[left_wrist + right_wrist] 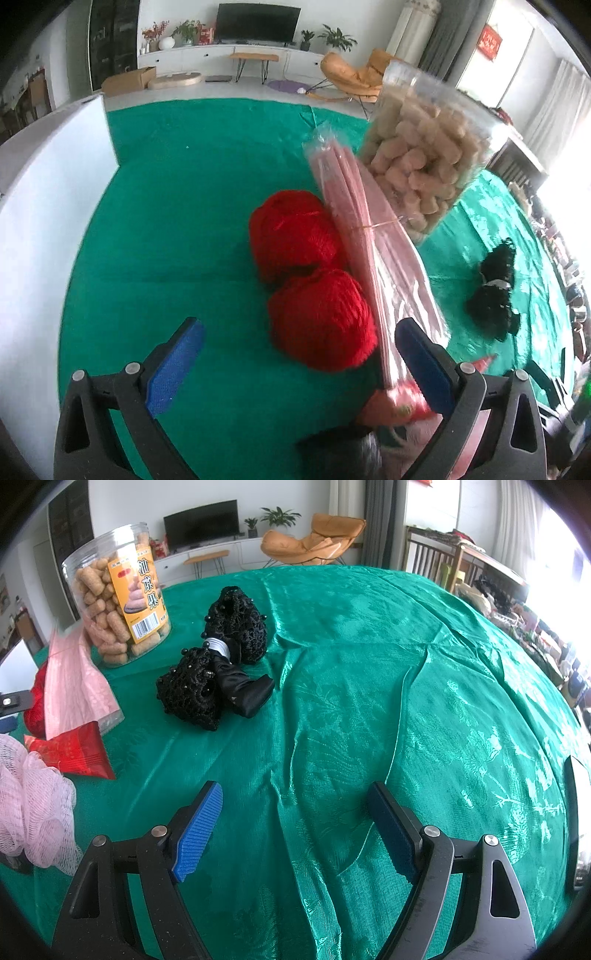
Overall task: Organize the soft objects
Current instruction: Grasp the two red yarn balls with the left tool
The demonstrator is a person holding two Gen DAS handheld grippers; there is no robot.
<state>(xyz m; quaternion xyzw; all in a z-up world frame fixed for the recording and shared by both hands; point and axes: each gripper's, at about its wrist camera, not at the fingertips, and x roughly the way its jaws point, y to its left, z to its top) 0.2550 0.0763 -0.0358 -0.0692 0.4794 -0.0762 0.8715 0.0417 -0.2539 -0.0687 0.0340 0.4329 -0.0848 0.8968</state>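
Note:
Two red yarn balls lie on the green cloth, one (291, 232) behind the other (321, 317). My left gripper (299, 354) is open and empty, the nearer ball just ahead between its fingers. A pink bag pack (373, 243) leans beside the balls, and shows too in the right wrist view (74, 686). A black crochet hair piece (218, 664) lies ahead-left of my right gripper (295, 823), which is open and empty over the cloth; it also shows in the left wrist view (493, 291). A pink mesh pouf (33, 801) sits at far left.
A clear jar of snacks (118, 594) stands behind the pink pack and shows in the left wrist view (424, 155). A red snack packet (74, 753) lies near the pouf. A white board (48, 206) stands at the table's left.

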